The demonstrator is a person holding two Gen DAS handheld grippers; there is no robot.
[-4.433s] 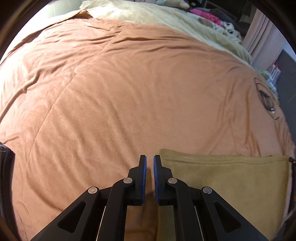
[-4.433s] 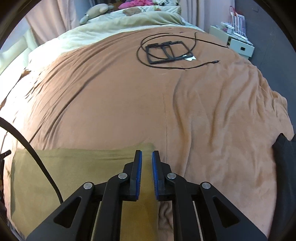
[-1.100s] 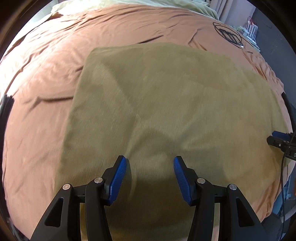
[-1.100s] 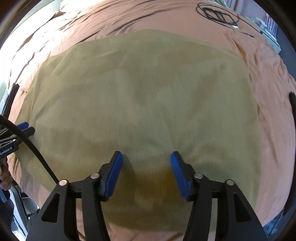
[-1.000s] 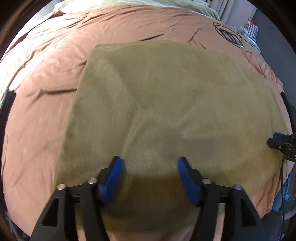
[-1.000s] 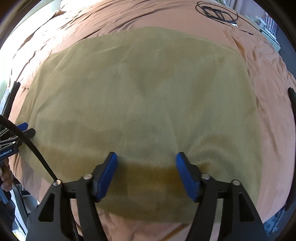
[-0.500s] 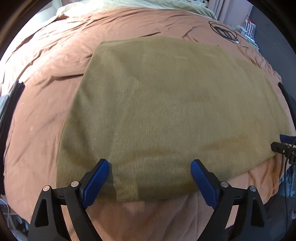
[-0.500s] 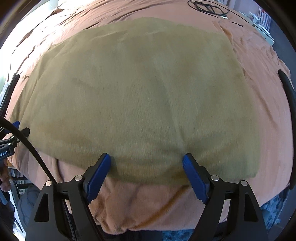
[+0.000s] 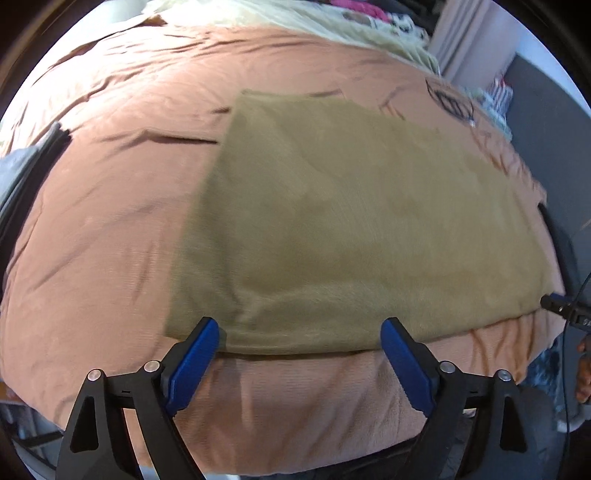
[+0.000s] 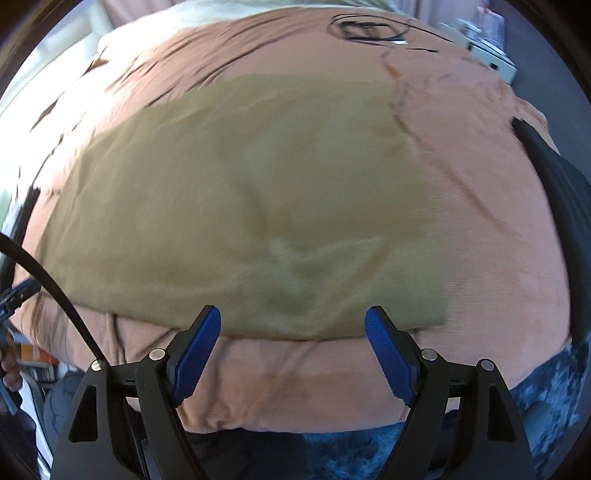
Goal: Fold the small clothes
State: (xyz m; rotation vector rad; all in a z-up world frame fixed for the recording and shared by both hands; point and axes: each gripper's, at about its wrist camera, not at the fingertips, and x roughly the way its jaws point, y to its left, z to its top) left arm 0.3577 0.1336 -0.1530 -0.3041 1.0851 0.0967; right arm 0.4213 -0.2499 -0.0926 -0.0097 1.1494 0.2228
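Observation:
An olive-tan cloth (image 9: 351, 229) lies flat as a rectangle on the brown bed cover (image 9: 122, 192); it also shows in the right wrist view (image 10: 251, 199). Its near edge runs along the bed's front edge. My left gripper (image 9: 299, 332) is open and empty, its blue pads just short of the cloth's near left edge. My right gripper (image 10: 293, 325) is open and empty, just short of the cloth's near right edge. The right gripper's tip (image 9: 557, 304) shows at the left view's right side.
A black cable coil (image 10: 369, 27) lies on the far part of the cover. A cream blanket (image 9: 314, 22) and soft toys sit at the bed's head. A dark band (image 10: 554, 177) lies at the bed's right edge. A blue rug (image 10: 546, 384) lies below.
Both grippers have opened wide and let the cloth go. They have drawn back from over the cloth to the bed's front edge. The cloth lies spread flat.

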